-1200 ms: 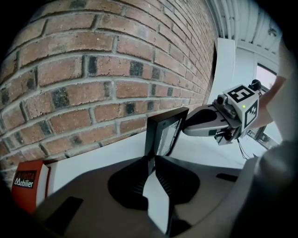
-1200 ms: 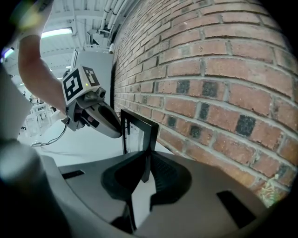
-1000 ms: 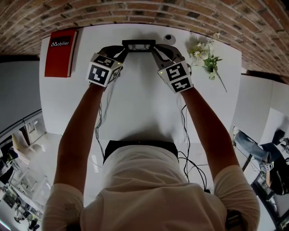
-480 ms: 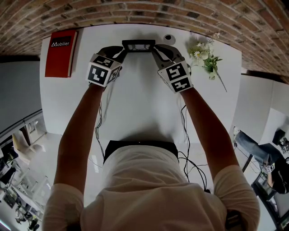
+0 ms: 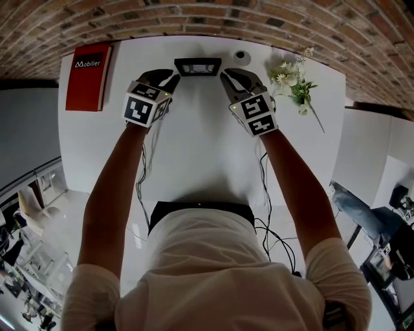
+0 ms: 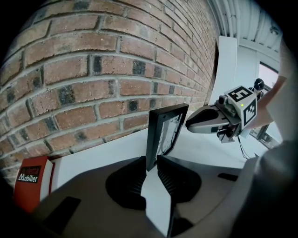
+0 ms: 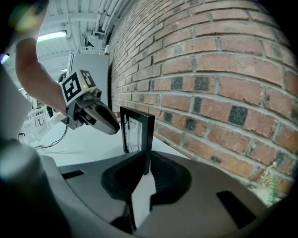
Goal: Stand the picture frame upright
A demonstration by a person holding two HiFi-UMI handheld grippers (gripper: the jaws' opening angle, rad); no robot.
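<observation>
Subject item: the picture frame (image 5: 198,66) stands upright on the white desk (image 5: 194,142), at its far edge, close before the brick wall (image 5: 194,16). Its glass face is turned toward the near side. It rests on its own bottom edge.

Left gripper (image 5: 172,77): positioned at the left end of the frame. Its jaws have just been opening. The frame's lower corner lines up in the gap between them, with white desk visible on either side of it. The pads do not press on the frame.

Right gripper (image 5: 225,75): positioned at the right end of the frame. Jaws stand slightly apart. The frame's dark end edge shows in the narrow gap. Seen from the left gripper view, the tips stop just beside the frame's end and do not overlap its face. No grip is evident.

Surroundings: a red book (image 5: 86,76) with white lettering lies flat at the far left of the desk, well apart from the frame. A small round object (image 5: 242,55) sits by the wall, just right of the frame and behind the right gripper. A spray of white flowers (image 5: 292,79) lies further right. Thin cables (image 5: 266,194) hang over the desk's near edge.

Obstructions: nothing stands between the frame and either gripper. The round object is the nearest item to the frame.
</observation>
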